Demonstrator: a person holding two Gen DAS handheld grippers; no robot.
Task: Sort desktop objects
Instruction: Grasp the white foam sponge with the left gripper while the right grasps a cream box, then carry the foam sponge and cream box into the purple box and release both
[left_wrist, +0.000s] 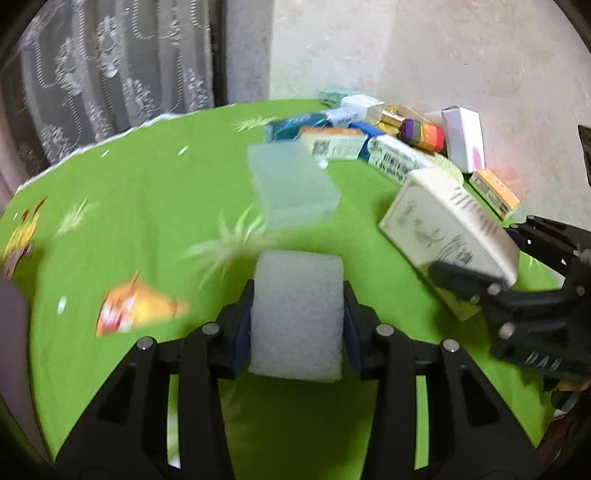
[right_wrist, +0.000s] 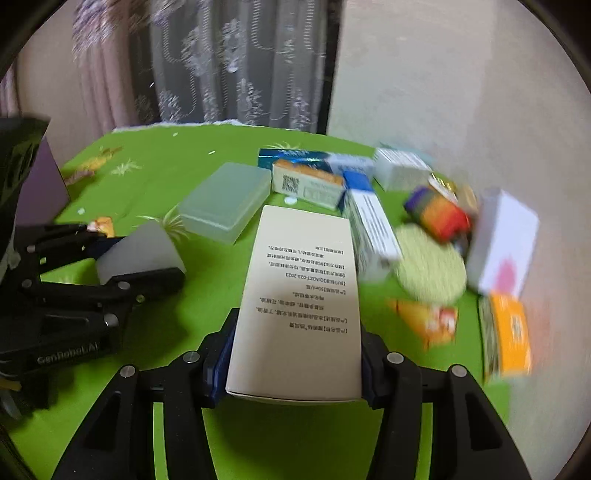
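Note:
My left gripper (left_wrist: 297, 325) is shut on a white foam block (left_wrist: 297, 317) and holds it above the green tablecloth (left_wrist: 147, 206). It also shows in the right wrist view (right_wrist: 144, 254) at the left, with the foam block (right_wrist: 140, 251) between its fingers. My right gripper (right_wrist: 295, 365) is shut on a tall cream box with printed text (right_wrist: 299, 306). That box (left_wrist: 447, 229) and the right gripper (left_wrist: 476, 280) show at the right in the left wrist view. A translucent plastic case (left_wrist: 291, 184) lies ahead on the cloth; it also shows in the right wrist view (right_wrist: 225, 201).
Several small cartons lie in a pile at the back right (left_wrist: 332, 144), with a rainbow-striped roll (left_wrist: 424, 134), a white box (left_wrist: 463, 138) and an orange box (left_wrist: 495, 192). A round pale green pad (right_wrist: 430, 266) lies by them. Wall and lace curtain stand behind.

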